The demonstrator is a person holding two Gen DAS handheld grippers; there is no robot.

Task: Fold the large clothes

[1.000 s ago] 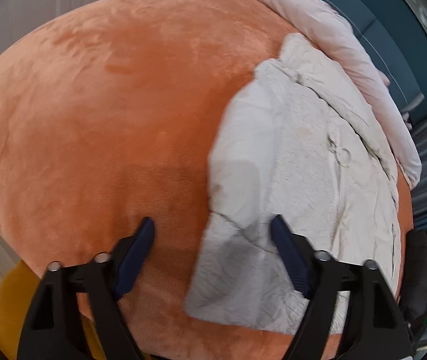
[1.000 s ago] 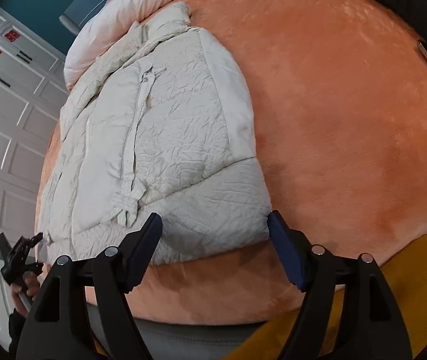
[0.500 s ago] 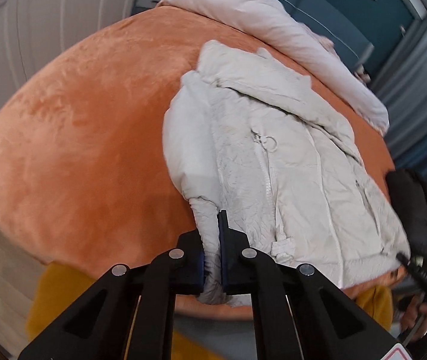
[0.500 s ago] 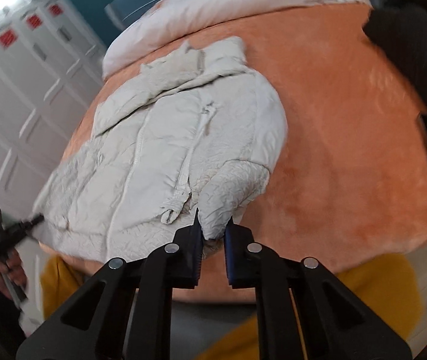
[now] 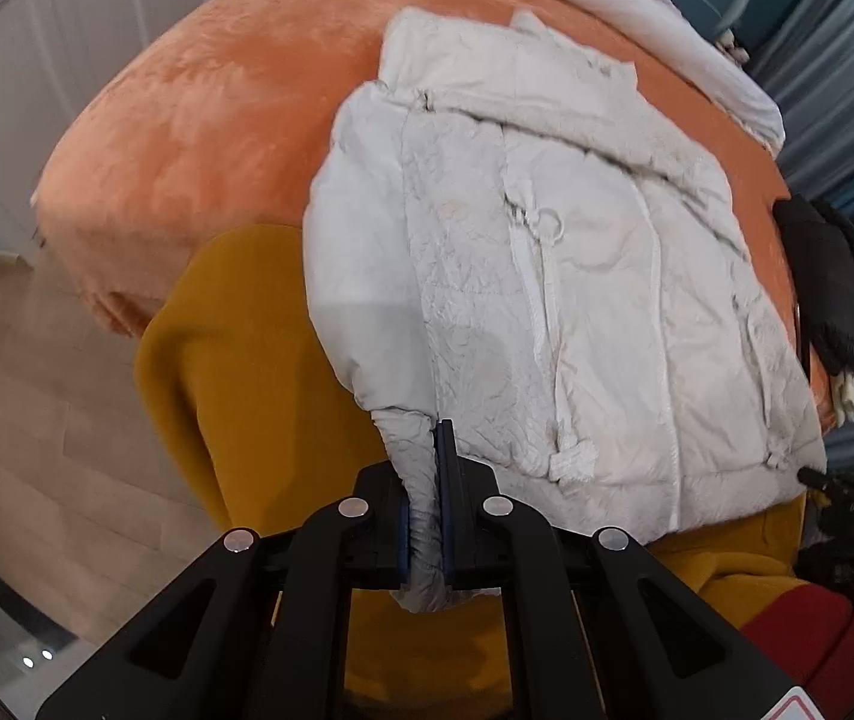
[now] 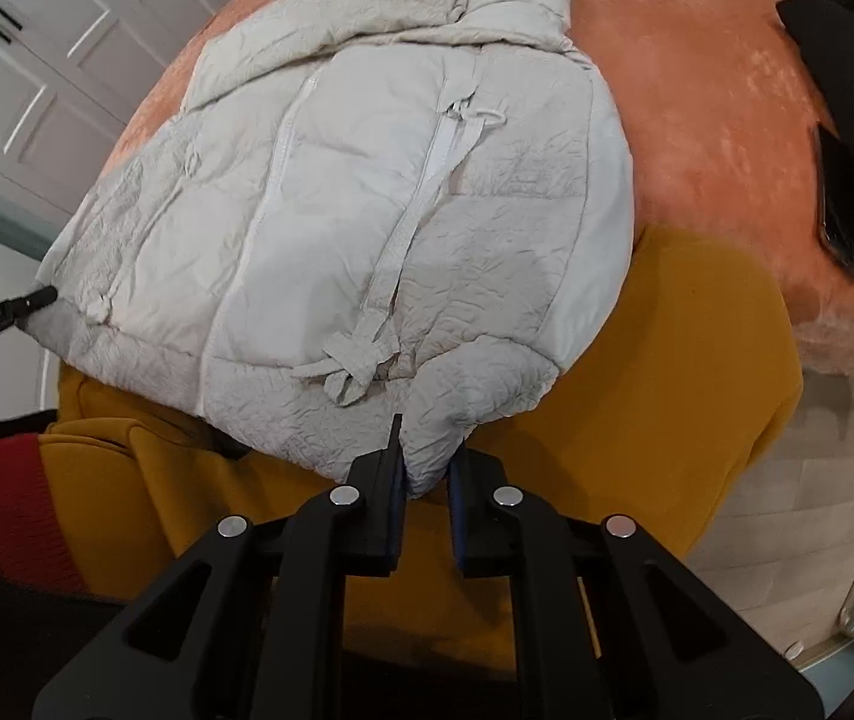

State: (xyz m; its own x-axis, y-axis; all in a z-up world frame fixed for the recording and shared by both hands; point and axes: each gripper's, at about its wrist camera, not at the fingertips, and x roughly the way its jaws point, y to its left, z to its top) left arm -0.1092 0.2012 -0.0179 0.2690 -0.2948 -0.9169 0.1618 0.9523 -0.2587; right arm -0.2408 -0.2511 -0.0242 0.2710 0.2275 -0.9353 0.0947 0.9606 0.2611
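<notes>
One white puffer jacket [image 5: 547, 276], front up, on orange bed [image 5: 199, 108], hem pulled past bed's near edge. Two tongs: left tongs [image 5: 426, 516] clenched on jacket's left hem corner, right tongs [image 6: 426, 480] clenched on right hem corner. One black garment [image 5: 835, 282] at bed's right edge, just beside jacket. One pale duvet [image 5: 637, 6] along far edge. Bare bed left of jacket.
</notes>
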